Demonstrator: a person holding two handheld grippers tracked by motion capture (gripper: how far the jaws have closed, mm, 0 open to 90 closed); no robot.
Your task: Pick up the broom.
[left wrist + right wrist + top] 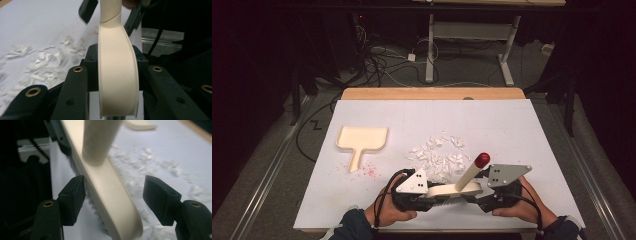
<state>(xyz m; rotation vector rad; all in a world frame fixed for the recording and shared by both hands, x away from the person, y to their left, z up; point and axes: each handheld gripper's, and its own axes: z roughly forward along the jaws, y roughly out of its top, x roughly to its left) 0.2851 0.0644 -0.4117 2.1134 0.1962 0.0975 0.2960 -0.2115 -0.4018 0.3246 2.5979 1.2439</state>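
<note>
A cream hand brush [454, 190] with a red-tipped handle [482, 159] lies near the table's front edge, bristles down. My left gripper [432, 196] is shut on the left end of the brush head [117, 75], with both pads pressed against its sides. My right gripper [479, 195] stands open around the other end of the head [110, 195]. Its right pad [160, 200] is well clear of the head, and its left pad [73, 197] sits by the bristles. The handle [100, 140] rises between the right jaws.
A cream dustpan [361, 139] lies at the left of the white sheet [512, 130], with red flecks [369, 171] by its handle. Several white paper scraps [437, 152] are scattered just beyond the brush. The wooden table edge [432, 93] runs along the far side.
</note>
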